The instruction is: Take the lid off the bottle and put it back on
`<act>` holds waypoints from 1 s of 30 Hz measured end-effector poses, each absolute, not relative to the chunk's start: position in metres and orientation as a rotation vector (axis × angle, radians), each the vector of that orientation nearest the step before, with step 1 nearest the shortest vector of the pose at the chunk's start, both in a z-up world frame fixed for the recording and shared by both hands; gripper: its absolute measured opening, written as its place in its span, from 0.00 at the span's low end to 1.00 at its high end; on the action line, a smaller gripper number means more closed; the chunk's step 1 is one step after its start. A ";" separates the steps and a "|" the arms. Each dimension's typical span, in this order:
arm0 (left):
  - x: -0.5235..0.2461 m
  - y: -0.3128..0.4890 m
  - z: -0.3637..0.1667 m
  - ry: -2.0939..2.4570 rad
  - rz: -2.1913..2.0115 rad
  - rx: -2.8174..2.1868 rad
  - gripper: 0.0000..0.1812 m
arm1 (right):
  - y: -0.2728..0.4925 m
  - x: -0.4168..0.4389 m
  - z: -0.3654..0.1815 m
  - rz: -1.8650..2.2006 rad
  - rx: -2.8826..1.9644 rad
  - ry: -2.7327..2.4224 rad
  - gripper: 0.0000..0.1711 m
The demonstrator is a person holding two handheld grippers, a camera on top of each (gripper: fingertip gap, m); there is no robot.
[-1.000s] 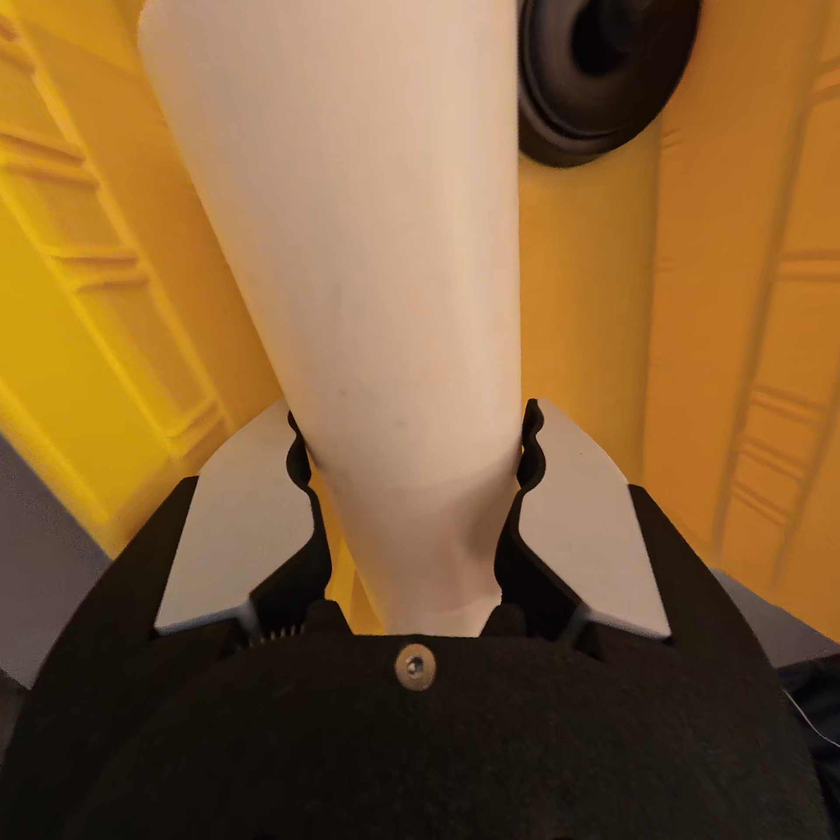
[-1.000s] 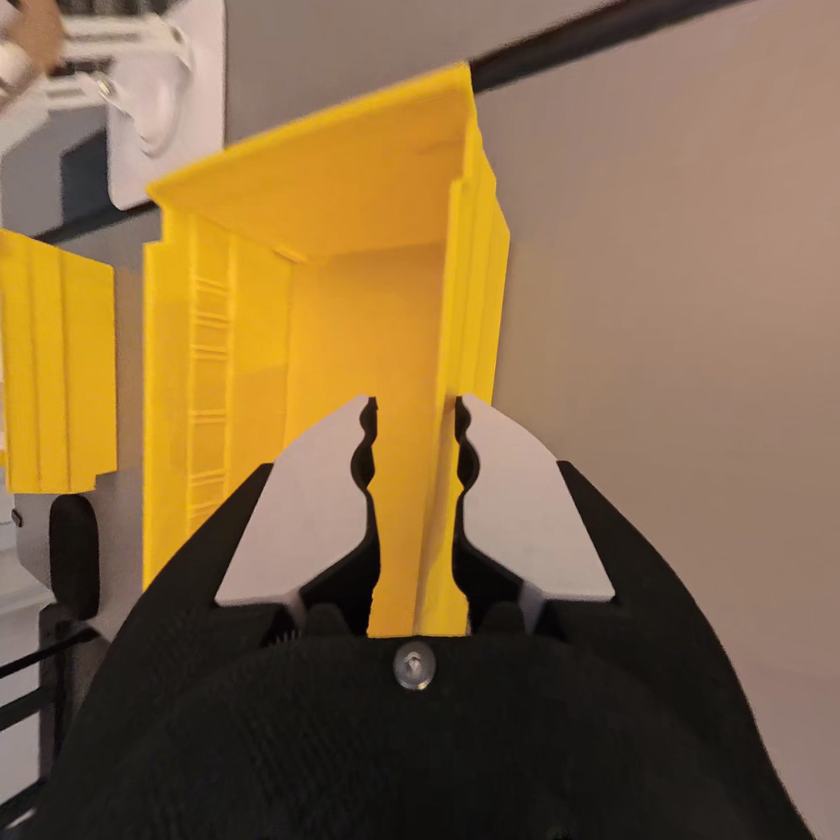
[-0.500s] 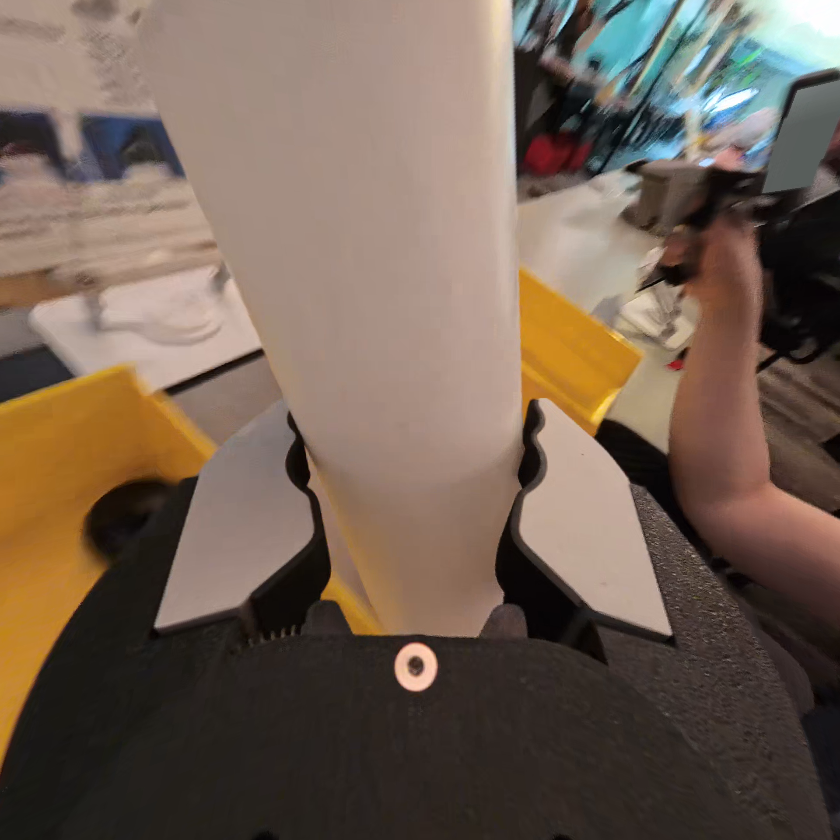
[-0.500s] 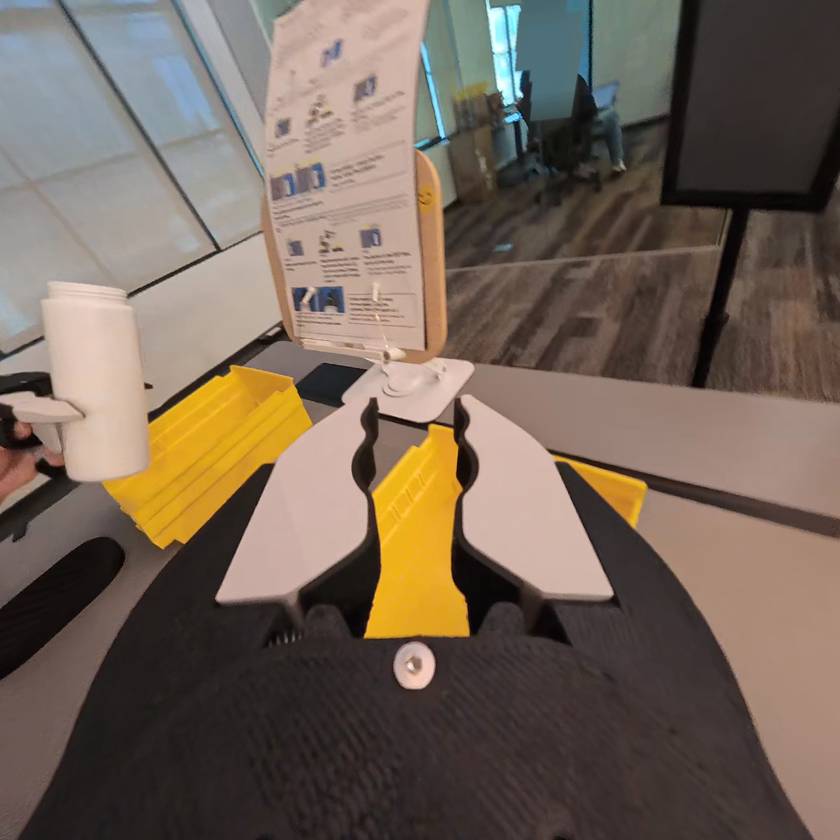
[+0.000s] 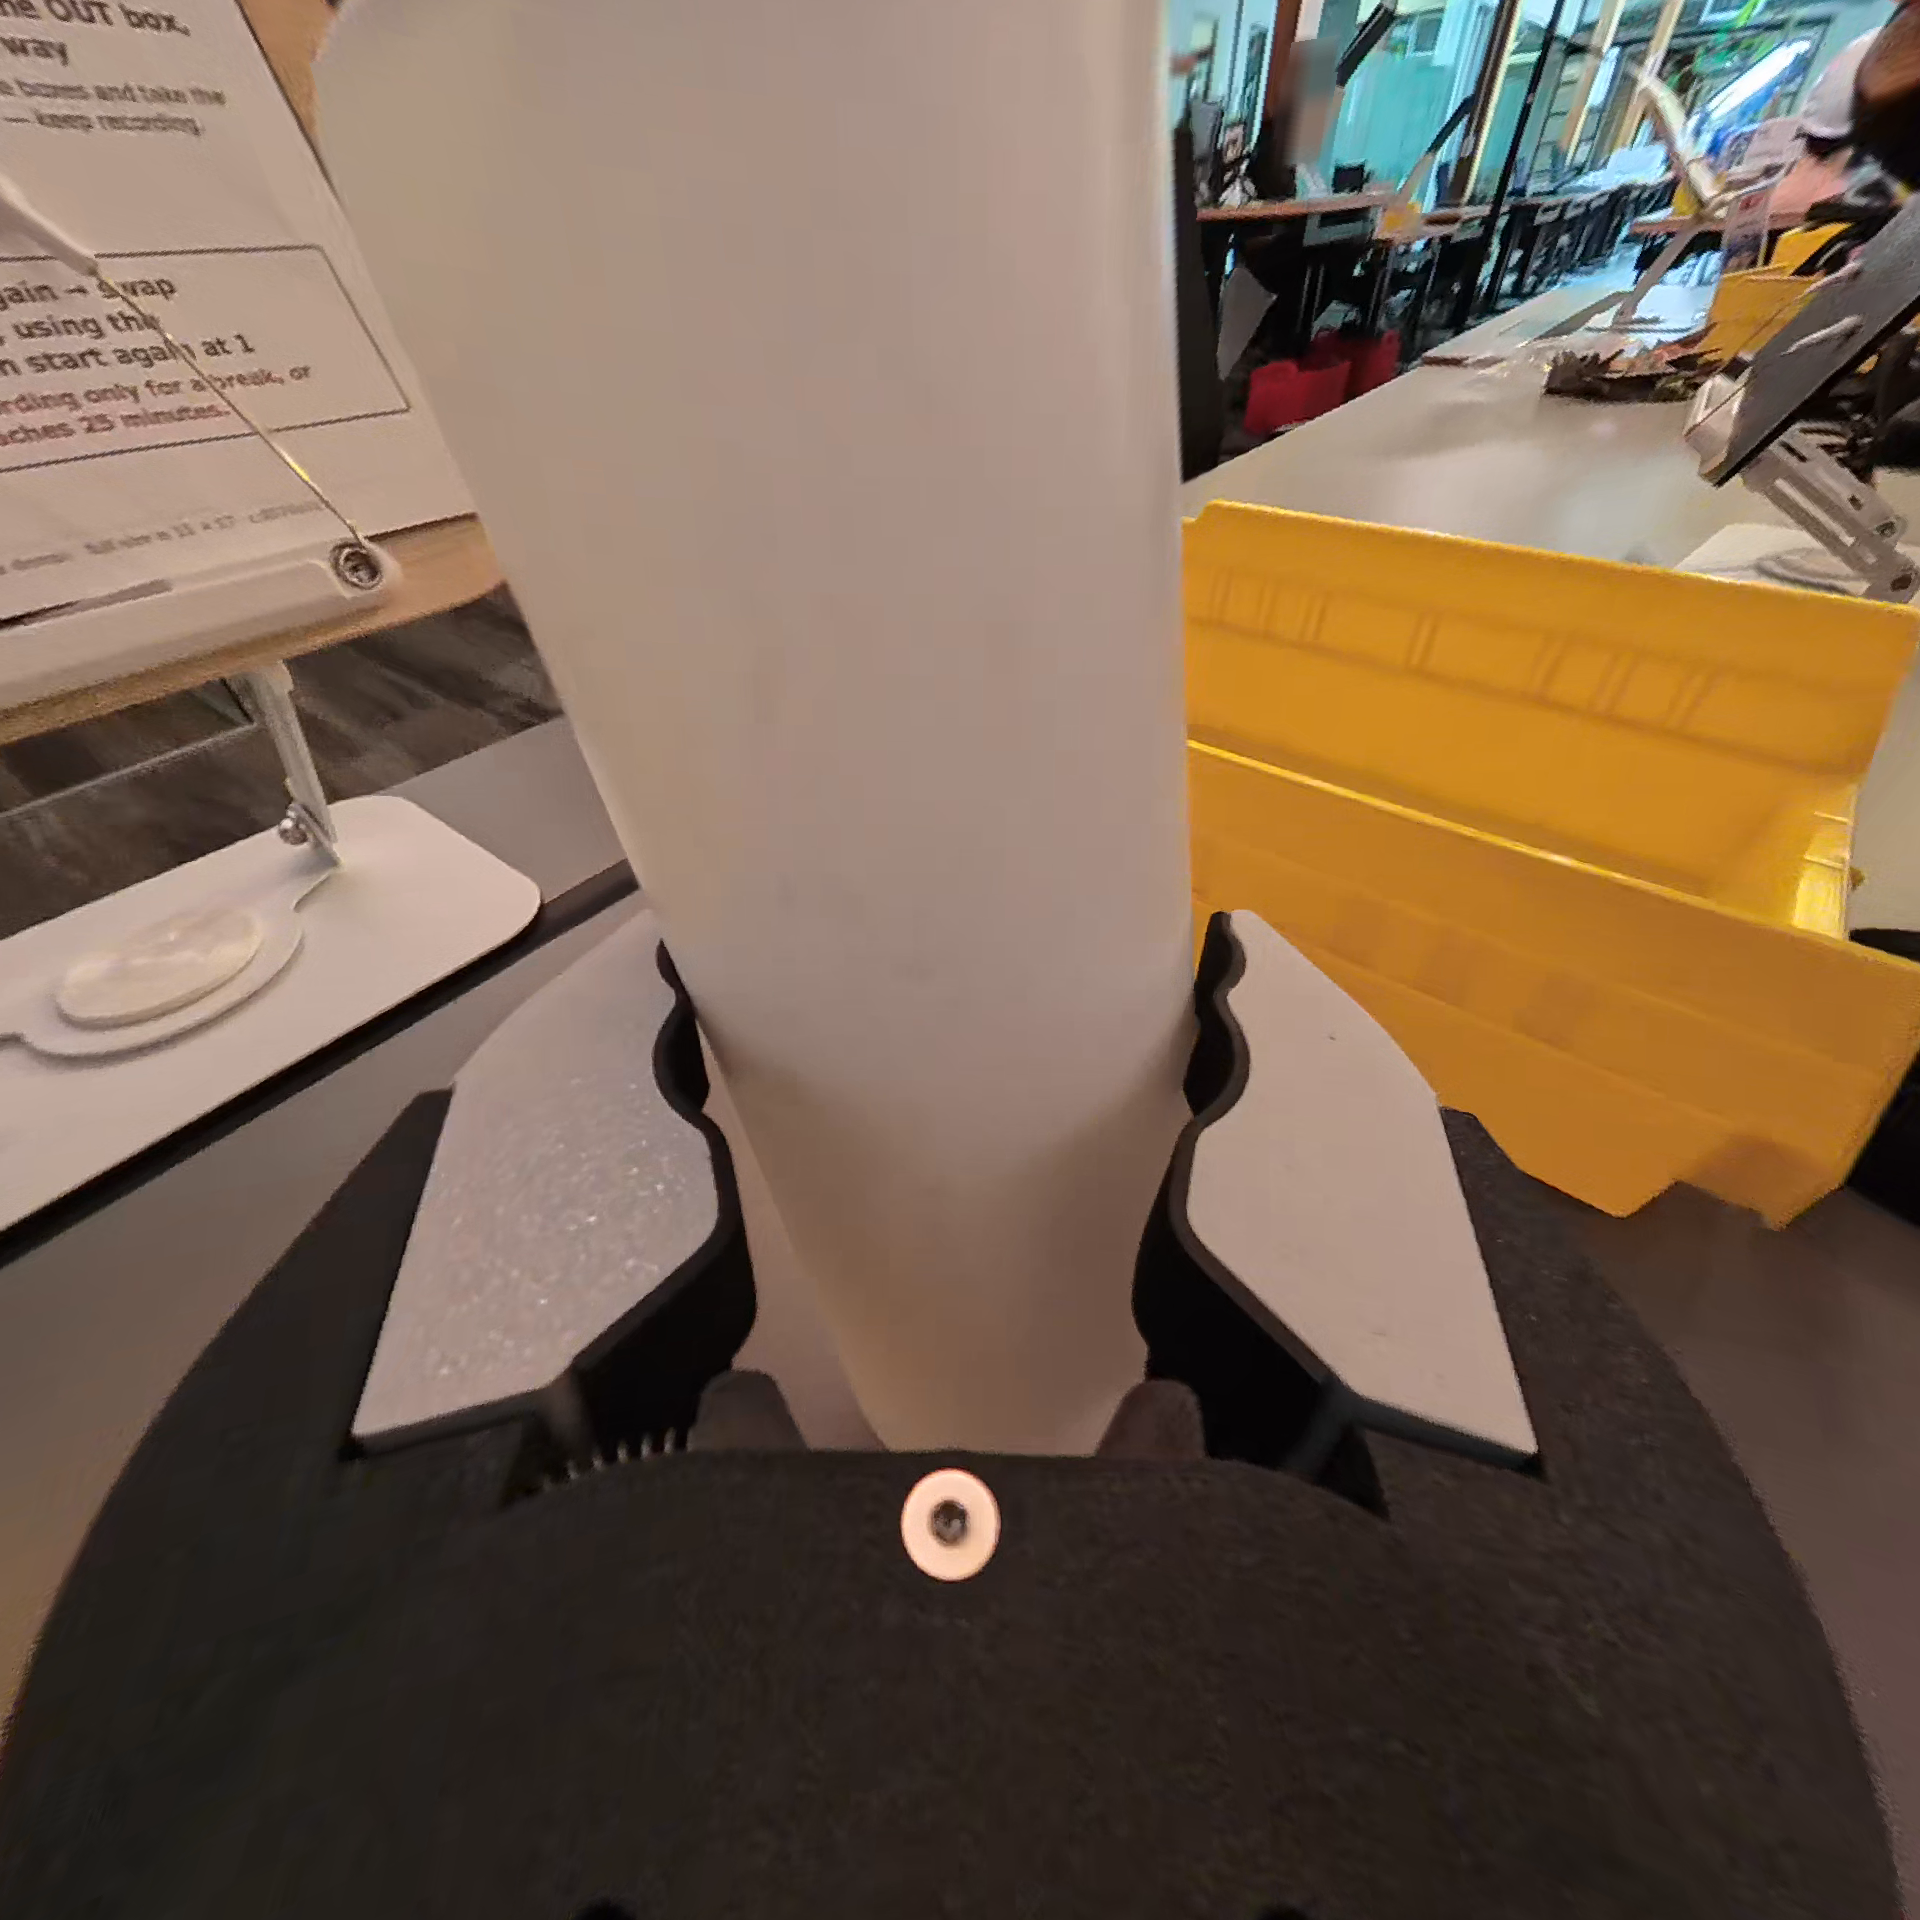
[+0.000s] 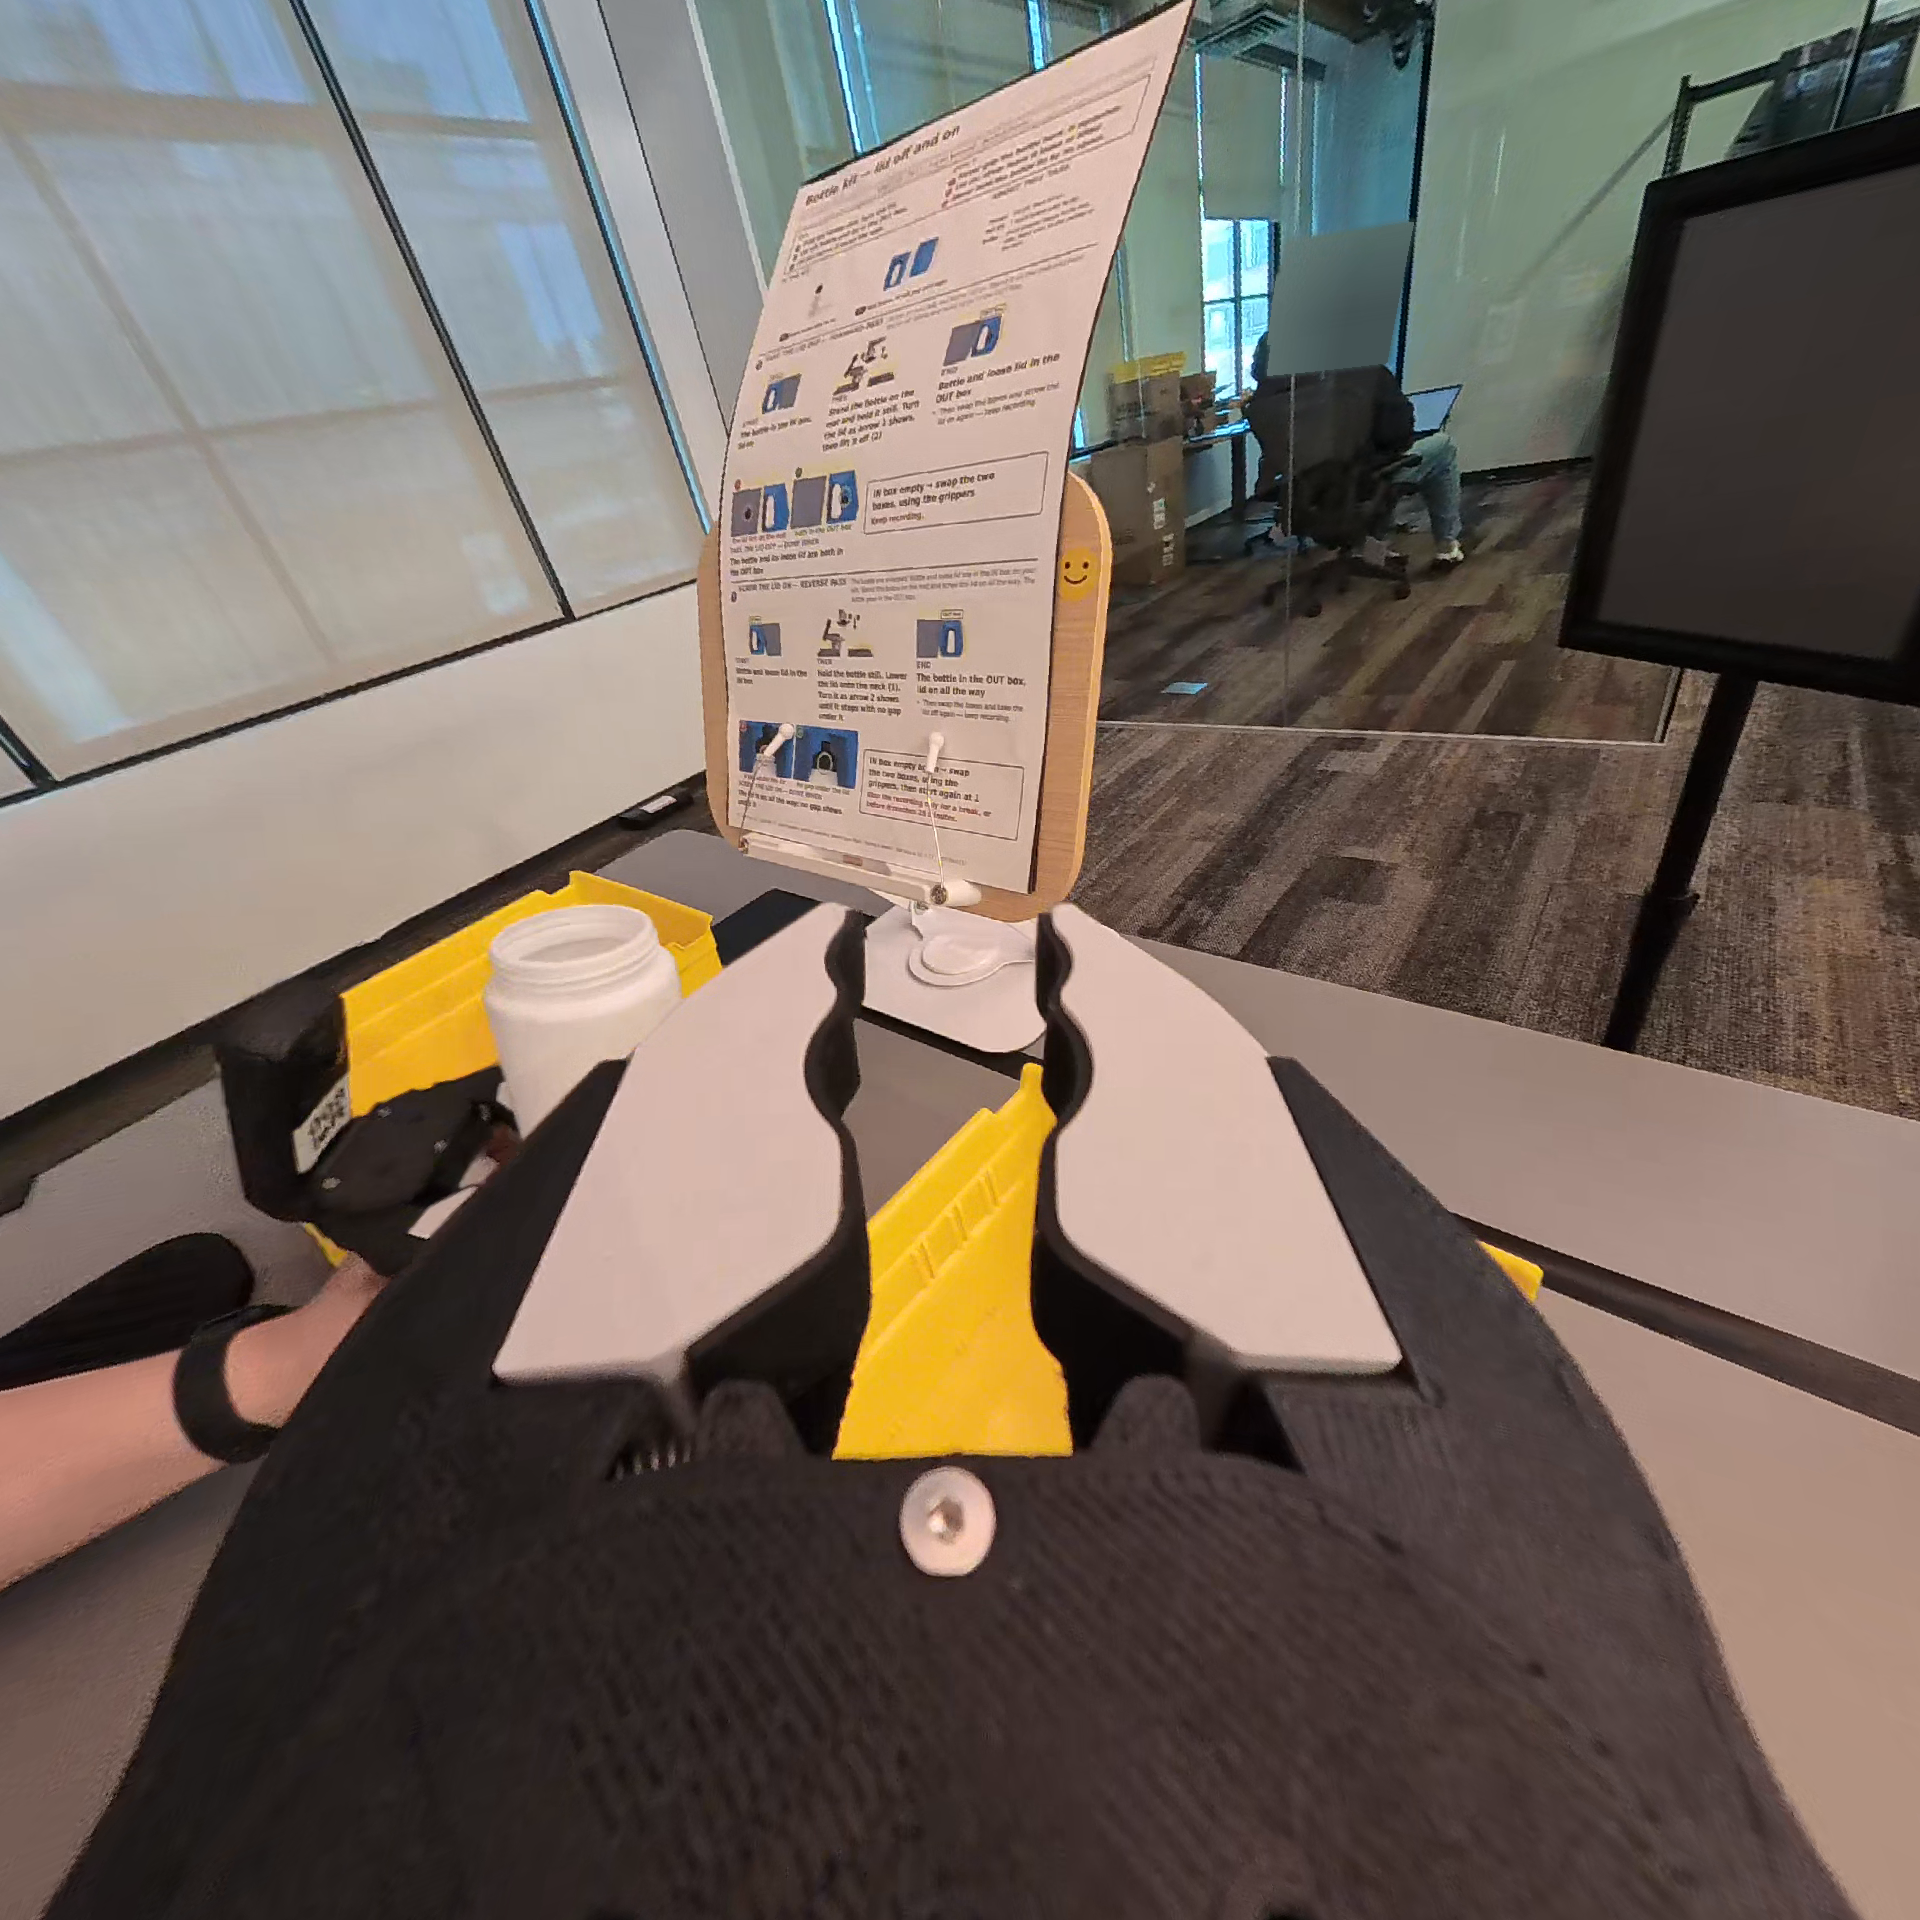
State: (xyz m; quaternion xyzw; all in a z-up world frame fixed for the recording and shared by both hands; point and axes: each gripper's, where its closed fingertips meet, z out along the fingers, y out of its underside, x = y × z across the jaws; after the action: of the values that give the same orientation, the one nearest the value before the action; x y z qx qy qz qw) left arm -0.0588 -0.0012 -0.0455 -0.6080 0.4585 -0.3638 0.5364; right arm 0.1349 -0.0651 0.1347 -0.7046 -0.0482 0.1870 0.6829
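My left gripper (image 5: 940,997) is clamped on the bottle (image 5: 831,623); both fingers press its white wall low down and the body fills the middle of the left wrist view, top out of frame. From the right wrist view the same bottle (image 6: 575,997) is upright, mouth open, no lid on it, held by the left gripper (image 6: 353,1153) over the far-left yellow bin (image 6: 426,1003). Can't tell if the bottle's base touches anything, my right fingers block that. The person's hand (image 6: 343,1288) shows just below that gripper, wrist with a black band.

Right gripper (image 6: 951,997) is parted a narrow gap, nothing between the fingers. Seen through the gap: the rim of a second yellow bin (image 6: 956,1247) and grey table (image 6: 1558,1122) beyond. The bin edge sits low in the gap, but I can't tell if the fingers touch it.

Lid: I don't see it in either view.

Left wrist view also has a yellow bin (image 5: 1507,790) just right of the bottle, tilted with its open side facing me. The sheet stand (image 5: 187,395) is to the left, its white base (image 5: 260,935) on the table. In the right wrist view the stand (image 6: 914,520) is dead ahead, behind both bins. A dark screen (image 6: 1766,416) on a pole is at far right.
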 end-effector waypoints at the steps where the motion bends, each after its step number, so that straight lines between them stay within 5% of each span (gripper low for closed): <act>1: -0.057 0.001 -0.046 1.087 -0.866 -1.429 0.51 | -0.066 0.136 0.136 0.426 -1.574 -0.104 0.19; 18: -0.068 -0.005 -0.082 1.191 -0.683 -1.417 0.51 | -0.076 0.156 0.144 0.428 -1.503 -0.042 0.18; 22: -0.073 -0.006 -0.079 1.173 -0.675 -1.458 0.61 | -0.077 0.160 0.141 0.435 -1.516 -0.032 0.19; 25: -0.086 -0.019 -0.054 1.126 -0.711 -1.502 0.69 | -0.081 0.166 0.142 0.452 -1.498 -0.012 0.19; 28: -0.124 -0.035 0.014 1.045 -0.689 -1.399 0.62 | -0.086 0.175 0.146 0.431 -1.461 0.017 0.18; 30: -0.175 -0.023 0.073 0.880 -0.582 -1.282 0.49 | -0.087 0.181 0.148 0.396 -1.439 0.036 0.18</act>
State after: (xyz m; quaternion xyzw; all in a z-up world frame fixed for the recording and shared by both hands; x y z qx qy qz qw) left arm -0.1751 -0.0233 0.0735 -0.5700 0.3912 -0.2588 0.6746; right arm 0.1812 -0.0875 0.1482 -0.6544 0.0165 0.1803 0.7341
